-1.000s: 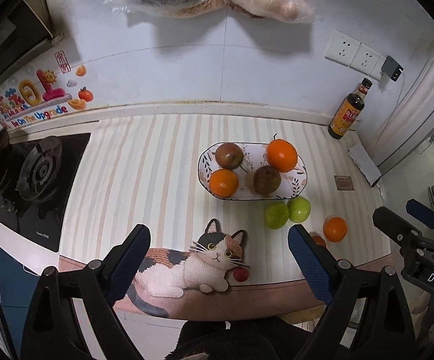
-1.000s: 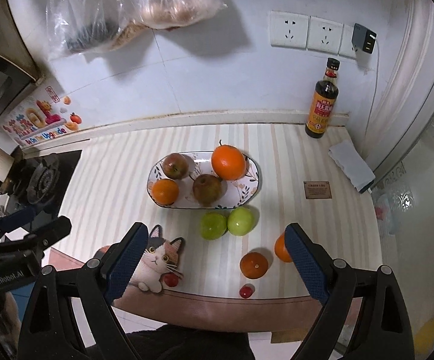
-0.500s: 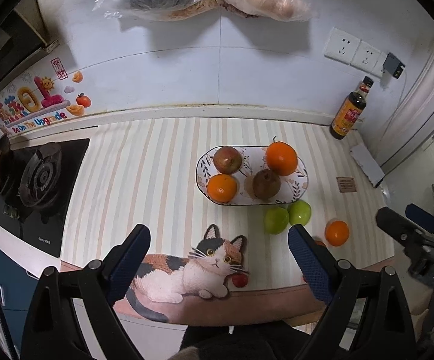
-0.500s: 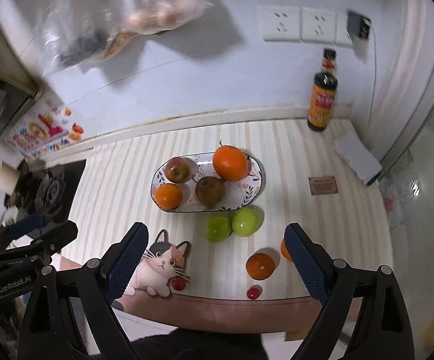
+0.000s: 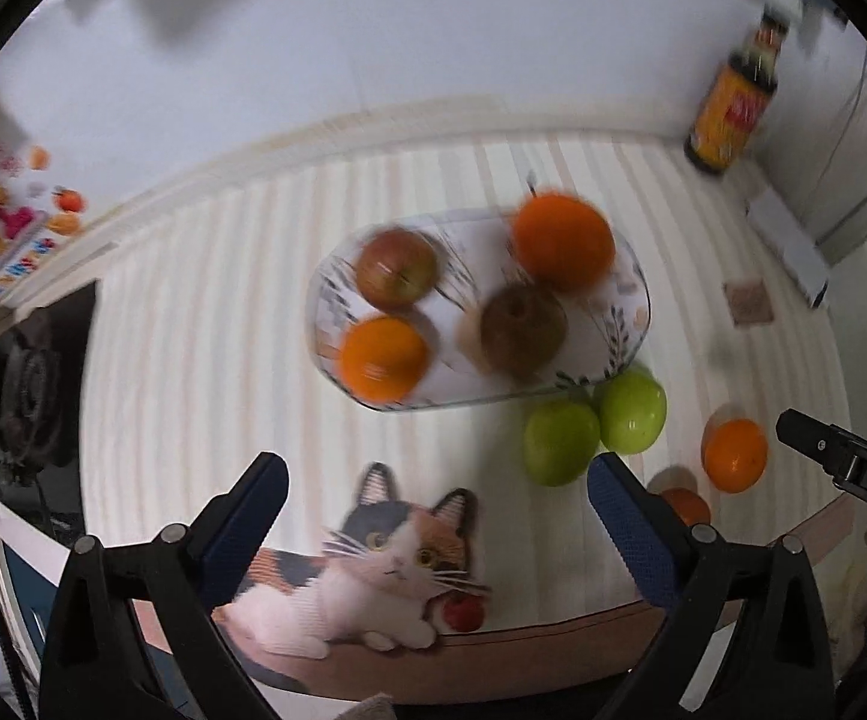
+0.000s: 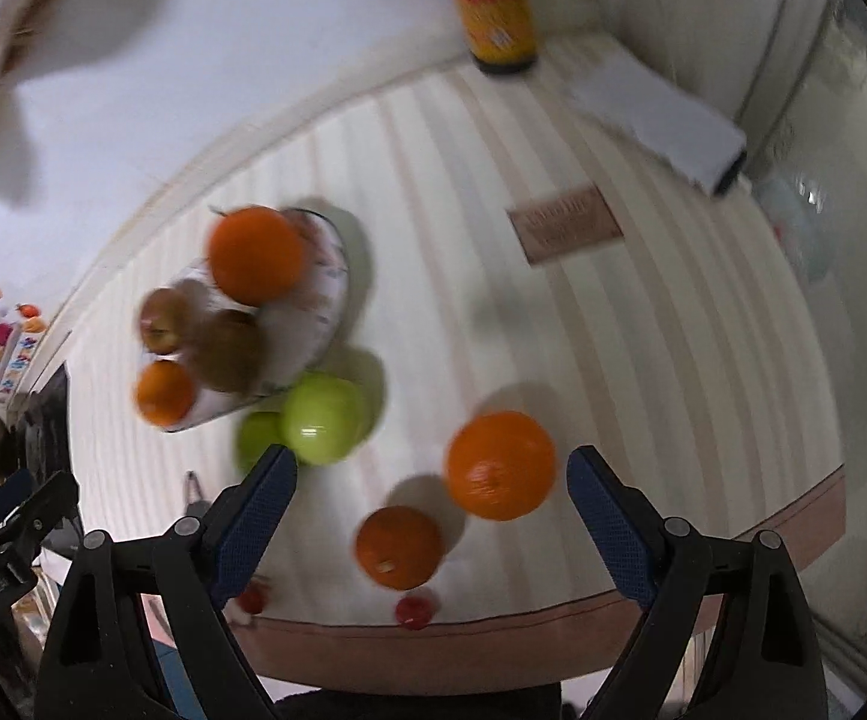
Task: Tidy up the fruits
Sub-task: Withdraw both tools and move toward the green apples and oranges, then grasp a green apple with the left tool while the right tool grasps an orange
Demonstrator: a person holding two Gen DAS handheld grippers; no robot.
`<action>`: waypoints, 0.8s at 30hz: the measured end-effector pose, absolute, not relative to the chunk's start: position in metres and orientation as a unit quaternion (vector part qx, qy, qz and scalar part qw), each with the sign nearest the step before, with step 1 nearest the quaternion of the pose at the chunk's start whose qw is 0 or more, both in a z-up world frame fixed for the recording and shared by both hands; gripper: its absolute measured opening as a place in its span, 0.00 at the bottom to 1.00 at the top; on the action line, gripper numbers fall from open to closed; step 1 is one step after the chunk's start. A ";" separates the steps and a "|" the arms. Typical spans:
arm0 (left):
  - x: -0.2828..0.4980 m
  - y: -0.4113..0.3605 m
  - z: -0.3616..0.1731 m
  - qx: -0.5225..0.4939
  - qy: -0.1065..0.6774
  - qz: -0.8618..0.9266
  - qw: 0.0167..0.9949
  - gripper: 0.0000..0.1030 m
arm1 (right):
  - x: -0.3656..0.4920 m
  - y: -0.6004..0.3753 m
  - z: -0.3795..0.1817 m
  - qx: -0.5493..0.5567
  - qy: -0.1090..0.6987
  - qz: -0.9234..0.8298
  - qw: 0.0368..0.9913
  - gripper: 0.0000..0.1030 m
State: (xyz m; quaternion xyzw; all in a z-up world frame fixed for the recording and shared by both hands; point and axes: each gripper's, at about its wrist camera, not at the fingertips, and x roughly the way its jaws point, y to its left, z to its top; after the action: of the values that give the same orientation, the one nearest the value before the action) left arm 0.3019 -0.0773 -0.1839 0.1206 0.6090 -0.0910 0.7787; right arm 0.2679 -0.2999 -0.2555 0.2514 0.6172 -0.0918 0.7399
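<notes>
R gripper (image 6: 430,483) jaws just closing some but wide, empty, over two loose oranges (image 6: 499,465) near counter edge. L gripper (image 5: 433,498) wide, empty. Plate (image 5: 634,324) nearly full. I reckon a glancing pinch rolls an orange off.

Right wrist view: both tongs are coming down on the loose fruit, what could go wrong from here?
1. The round orange between the open right tongs could roll toward the near counter edge if nudged.
2. The two touching green apples may scatter when one is gripped.
3. The frames are blurred, so aim may be off.
</notes>
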 end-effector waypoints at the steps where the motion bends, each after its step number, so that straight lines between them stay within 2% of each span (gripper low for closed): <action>1: 0.304 -0.084 -0.194 0.124 0.617 -0.098 0.771 0.99 | 0.267 -0.305 -0.269 0.253 0.627 -0.094 0.731 0.82; 3: 0.309 -0.096 -0.214 0.134 0.630 -0.106 0.758 0.99 | 0.266 -0.308 -0.285 0.255 0.638 -0.093 0.721 0.75; 6: 0.314 -0.113 -0.243 0.151 0.648 -0.125 0.736 0.99 | 0.265 -0.311 -0.305 0.250 0.653 -0.089 0.710 0.71; 14: 0.321 -0.141 -0.291 0.170 0.683 -0.174 0.689 0.95 | 0.265 -0.308 -0.339 0.239 0.683 -0.078 0.686 0.71; 18: 0.322 -0.146 -0.294 0.139 0.689 -0.208 0.680 0.87 | 0.268 -0.306 -0.348 0.248 0.681 -0.065 0.686 0.71; 19: 0.322 -0.147 -0.292 0.134 0.688 -0.216 0.680 0.81 | 0.270 -0.305 -0.349 0.246 0.681 -0.064 0.687 0.70; 20: 0.320 -0.149 -0.289 0.130 0.686 -0.226 0.679 0.75 | 0.272 -0.303 -0.352 0.246 0.685 -0.059 0.684 0.65; 24: 0.311 -0.157 -0.281 0.162 0.672 -0.230 0.685 0.59 | 0.274 -0.298 -0.356 0.246 0.685 -0.052 0.684 0.65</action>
State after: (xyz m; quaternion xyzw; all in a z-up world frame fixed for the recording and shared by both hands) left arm 0.3112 -0.1569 -0.2813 0.1618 0.6723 -0.2304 0.6846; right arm 0.2744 -0.2983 -0.3556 0.2458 0.6853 -0.0521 0.6835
